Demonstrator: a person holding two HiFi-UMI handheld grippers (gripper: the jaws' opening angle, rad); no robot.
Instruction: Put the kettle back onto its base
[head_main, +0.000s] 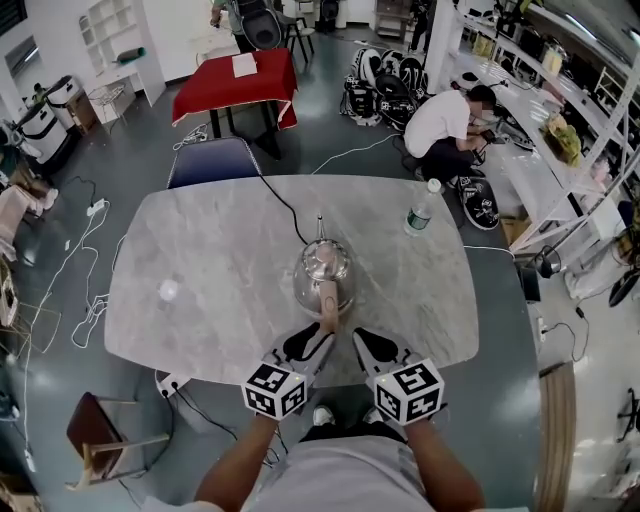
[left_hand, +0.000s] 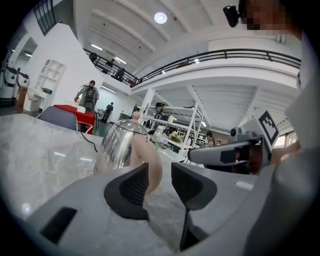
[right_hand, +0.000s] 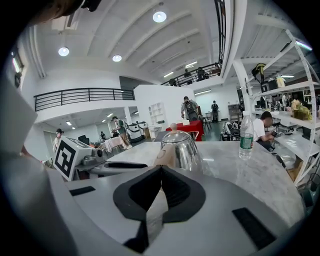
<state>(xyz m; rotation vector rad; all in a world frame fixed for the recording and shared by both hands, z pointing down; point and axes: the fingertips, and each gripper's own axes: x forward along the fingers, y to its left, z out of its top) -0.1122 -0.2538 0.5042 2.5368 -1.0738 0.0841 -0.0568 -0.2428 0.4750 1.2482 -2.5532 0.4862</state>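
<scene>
**Kettle standing mid-worktop, both tools close by its handle**

The steel kettle is standing upright near the middle of the marble worktop, with its pale handle pointing toward the person. Whether a base is sitting under it I cannot tell. A black cord is running from the kettle toward the far edge. The left tool is holding its jaws spread and pinching nothing. In the left gripper view the handle is showing just beyond them. The right tool is sitting just beside the left one, its jaws pressing together at the tips with nothing between them. A water bottle is standing well apart, toward the far right.
</scene>
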